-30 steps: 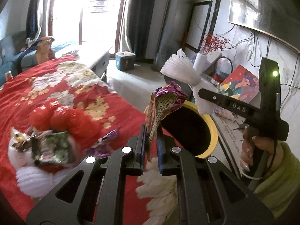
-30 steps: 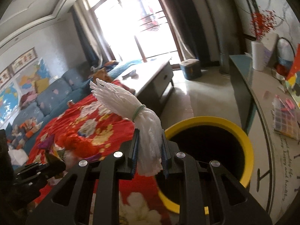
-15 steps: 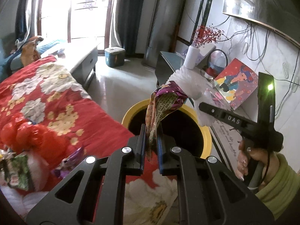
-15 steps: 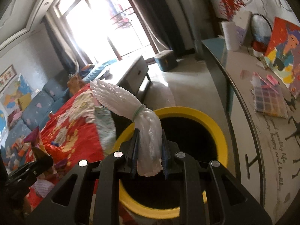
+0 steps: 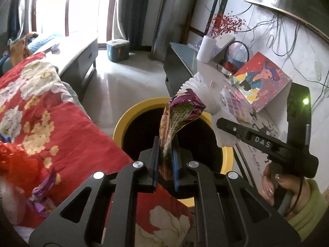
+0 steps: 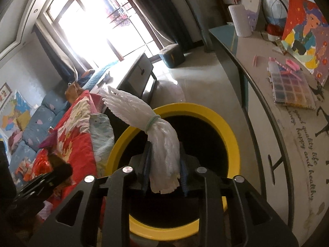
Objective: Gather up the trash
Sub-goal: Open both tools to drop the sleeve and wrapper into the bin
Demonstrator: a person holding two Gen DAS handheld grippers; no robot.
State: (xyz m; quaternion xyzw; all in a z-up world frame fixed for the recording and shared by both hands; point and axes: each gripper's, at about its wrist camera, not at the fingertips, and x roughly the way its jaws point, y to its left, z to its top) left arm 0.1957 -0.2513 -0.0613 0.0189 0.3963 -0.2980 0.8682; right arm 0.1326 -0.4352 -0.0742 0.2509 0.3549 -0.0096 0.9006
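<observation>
My left gripper [image 5: 165, 156] is shut on a crumpled purple and gold snack wrapper [image 5: 181, 111] and holds it above the mouth of the yellow-rimmed black trash bin [image 5: 131, 113]. My right gripper [image 6: 164, 160] is shut on a white foam fruit net [image 6: 152, 121] tied with a green band, also over the bin [image 6: 224, 121]. In the left wrist view the right gripper [image 5: 222, 123] comes in from the right with the white net [image 5: 197, 86] beyond the wrapper.
A red floral blanket [image 5: 51, 127] lies left of the bin, with a purple wrapper [image 5: 43, 189] on it. A grey sideboard [image 6: 287, 140] with a painting [image 5: 261, 80], a bead box [image 6: 292, 86] and a white vase [image 5: 205, 49] runs along the right.
Both grippers have moved right from over the blanket to above the bin's mouth, each still holding its piece. The trash pile on the blanket has slid out of the left view.
</observation>
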